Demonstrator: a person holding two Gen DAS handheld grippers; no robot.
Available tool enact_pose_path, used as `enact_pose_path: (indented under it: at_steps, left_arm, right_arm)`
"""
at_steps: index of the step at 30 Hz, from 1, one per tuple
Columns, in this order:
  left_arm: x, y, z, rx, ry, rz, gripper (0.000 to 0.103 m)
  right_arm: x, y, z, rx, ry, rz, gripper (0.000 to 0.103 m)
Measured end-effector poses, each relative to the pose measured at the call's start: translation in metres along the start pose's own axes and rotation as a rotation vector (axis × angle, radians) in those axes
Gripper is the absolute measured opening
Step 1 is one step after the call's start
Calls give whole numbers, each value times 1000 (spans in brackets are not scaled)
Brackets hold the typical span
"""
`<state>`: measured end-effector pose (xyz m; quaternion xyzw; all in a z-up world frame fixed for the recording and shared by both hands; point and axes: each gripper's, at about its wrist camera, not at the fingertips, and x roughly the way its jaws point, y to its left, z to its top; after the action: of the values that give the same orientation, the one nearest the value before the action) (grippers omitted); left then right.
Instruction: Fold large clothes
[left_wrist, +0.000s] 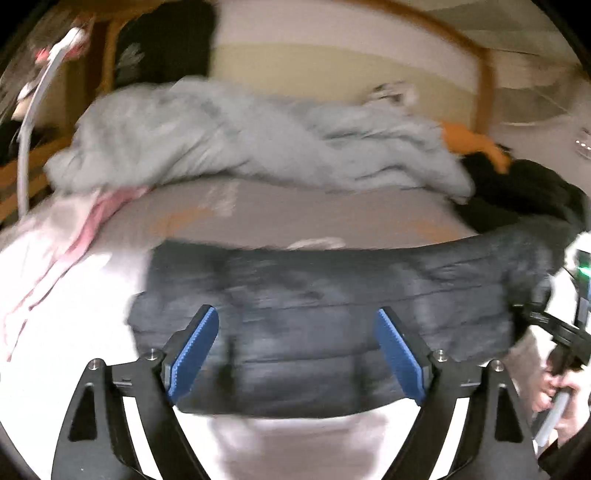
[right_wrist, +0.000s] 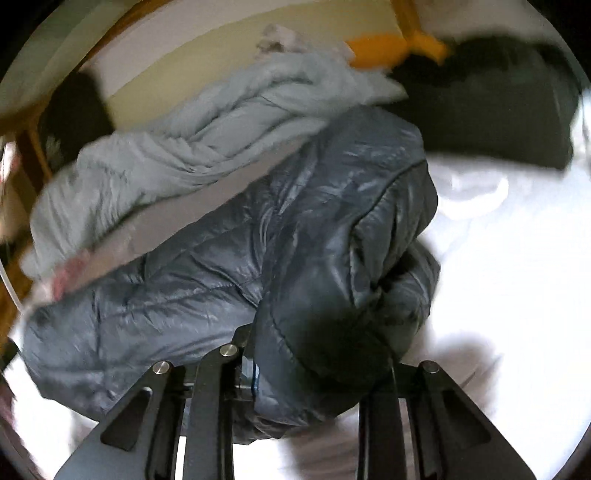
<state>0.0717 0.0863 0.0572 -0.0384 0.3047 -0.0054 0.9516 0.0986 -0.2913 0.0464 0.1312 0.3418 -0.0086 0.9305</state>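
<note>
**Mid-fold: one side of the dark puffer jacket is being carried over**

The dark quilted puffer jacket (left_wrist: 325, 314) lies across a white-covered bed (left_wrist: 74, 314), filling the middle of the left wrist view. The left gripper (left_wrist: 297, 354) hangs just above it with its blue pads (left_wrist: 194, 354) spread wide and nothing between them. It is free, not gripping.

In the right wrist view the same jacket bulges up close to the camera, from the centre down to 6 o'clock. The right gripper (right_wrist: 255, 376) looks closed on a bunched part of it, probably a sleeve or side edge; the padding hides the fingertips, so the exact grip point is unclear.

Beyond the jacket, towards 12 o'clock, a pale grey-blue coat (left_wrist: 240, 140) lies heaped, with a black garment (left_wrist: 524, 195) at 3 o'clock and something orange (left_wrist: 476, 144) next to it.

I judge this to be the folding-in step. Next, the right side wants to lay its bundle flat across the jacket's body, while the free left gripper pins or smooths the puffy layers.
</note>
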Motion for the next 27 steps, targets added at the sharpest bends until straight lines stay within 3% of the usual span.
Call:
enact_pose_path:
  at_steps: [4, 7, 11, 13, 14, 15, 19, 23, 27]
  left_arm:
    - [19, 71, 0, -214, 23, -21, 85]
    - [45, 96, -5, -208, 130, 20, 85]
    - [79, 108, -24, -273, 282, -109, 86]
    - [84, 107, -29, -292, 304, -167, 76]
    - [82, 103, -33, -289, 305, -189, 69]
    - [81, 99, -33, -282, 305, -218, 53]
    - [65, 70, -27, -154, 254, -202, 30]
    - [45, 40, -25, -114, 250, -316, 26]
    - [34, 8, -29, -30, 254, -383, 26]
  right_arm:
    - [-11, 9, 10, -23, -22, -17, 27]
    - [-13, 6, 14, -25, -19, -17, 27]
    - [-16, -4, 20, 24, -15, -42, 27]
    - [-18, -7, 22, 24, -23, -47, 27]
    - [-18, -6, 22, 17, -28, -53, 27]
    - [-20, -5, 24, 7, -35, -65, 27]
    - [-31, -1, 29, -19, -61, -84, 27]
    - [-62, 7, 38, -13, -105, -72, 27]
    - [-111, 44, 47, -161, -208, -25, 27]
